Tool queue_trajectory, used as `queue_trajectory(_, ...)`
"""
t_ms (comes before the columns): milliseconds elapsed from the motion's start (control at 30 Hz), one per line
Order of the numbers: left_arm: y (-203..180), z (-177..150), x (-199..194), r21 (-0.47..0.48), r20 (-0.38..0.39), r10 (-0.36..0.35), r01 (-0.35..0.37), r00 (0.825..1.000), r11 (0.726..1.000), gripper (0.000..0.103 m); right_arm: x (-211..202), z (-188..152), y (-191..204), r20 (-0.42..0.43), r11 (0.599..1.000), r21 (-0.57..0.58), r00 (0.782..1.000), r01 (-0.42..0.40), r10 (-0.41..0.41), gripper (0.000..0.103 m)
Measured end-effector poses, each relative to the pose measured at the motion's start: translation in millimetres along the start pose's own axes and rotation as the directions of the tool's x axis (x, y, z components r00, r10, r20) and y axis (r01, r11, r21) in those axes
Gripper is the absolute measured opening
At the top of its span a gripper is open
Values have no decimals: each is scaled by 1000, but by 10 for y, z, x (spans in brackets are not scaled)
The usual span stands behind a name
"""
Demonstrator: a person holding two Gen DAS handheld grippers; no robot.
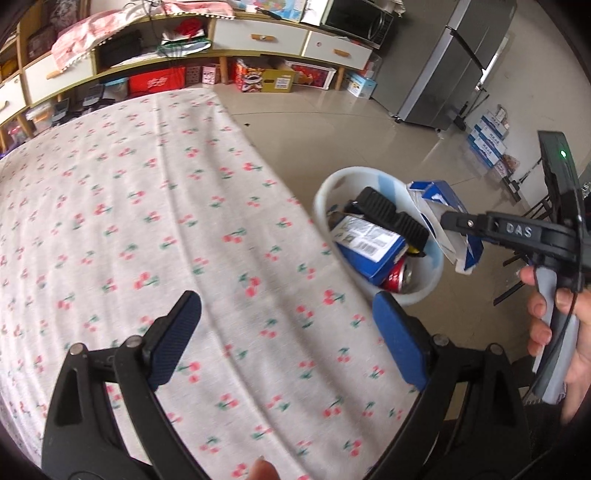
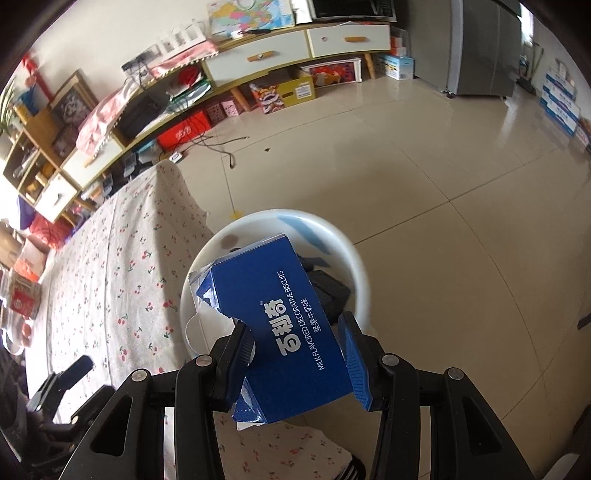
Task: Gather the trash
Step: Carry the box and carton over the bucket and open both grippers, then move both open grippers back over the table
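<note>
My right gripper [image 2: 295, 354] is shut on a blue biscuit box [image 2: 284, 332] and holds it above the white bin [image 2: 360, 273] that stands on the floor beside the table. In the left wrist view the same box [image 1: 439, 206] hangs over the bin's far rim [image 1: 325, 192], held by the right gripper [image 1: 443, 218]. The bin holds another blue box [image 1: 369, 247], a red can [image 1: 399, 277] and a black object [image 1: 391, 218]. My left gripper [image 1: 288, 339] is open and empty above the cherry-print tablecloth [image 1: 147, 221].
A long low cabinet [image 1: 258, 33] with drawers and boxes under it runs along the back wall. A grey fridge [image 1: 454, 59] stands at the back right. Stacked blue-and-white cartons [image 1: 487, 136] sit on the tiled floor. A cable [image 2: 218, 144] lies on the floor.
</note>
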State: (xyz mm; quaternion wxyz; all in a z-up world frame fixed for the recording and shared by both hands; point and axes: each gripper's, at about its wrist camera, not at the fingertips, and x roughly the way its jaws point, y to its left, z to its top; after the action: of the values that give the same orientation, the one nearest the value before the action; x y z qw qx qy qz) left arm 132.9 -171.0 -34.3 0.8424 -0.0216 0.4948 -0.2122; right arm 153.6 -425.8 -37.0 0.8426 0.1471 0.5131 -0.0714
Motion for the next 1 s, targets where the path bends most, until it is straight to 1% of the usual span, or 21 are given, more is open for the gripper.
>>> queue_trajectory(167, 251, -88, -156, -9, 10, 45, -45, 999, 999, 94, 214, 86, 304, -19, 997, -50, 998, 60, -61, 48)
queue_trajectory(300, 426, -162, -252, -23, 9, 53, -53, 999, 998, 94, 360, 127, 430, -34, 991, -61, 992, 117, -119, 48)
queue_trajectory(367, 490, -192, -281, -28, 9, 55, -55, 998, 998, 94, 414, 140, 438, -46, 989, -51, 989, 138, -140, 56)
queue_trajectory(400, 514, -203, -297, -30, 9, 57, -57, 998, 998, 94, 429, 150, 431, -49, 989, -42, 989, 141, -143, 62)
queue_trajectory(433, 546, -214, -303, -34, 7, 58, -58, 998, 998, 95, 427, 145, 427, -50, 990, -33, 989, 139, -141, 66)
queue_trajectory(500, 615, -246, -326, -43, 6, 57, -57, 998, 997, 97, 405, 140, 408, -49, 992, -17, 991, 124, -124, 69)
queue_trajectory(600, 670, -285, -327, -48, 4, 60, -60, 998, 997, 97, 360, 135, 391, -31, 992, -8, 991, 127, -127, 72)
queue_trajectory(700, 699, -304, -318, -58, -2, 57, -57, 998, 997, 97, 332, 125, 365, -27, 990, -2, 989, 143, -143, 73)
queue_trajectory(1000, 655, -337, -407, -66, -3, 91, -91, 996, 994, 98, 14, 48, 234, 32, 996, 42, 996, 83, -84, 74)
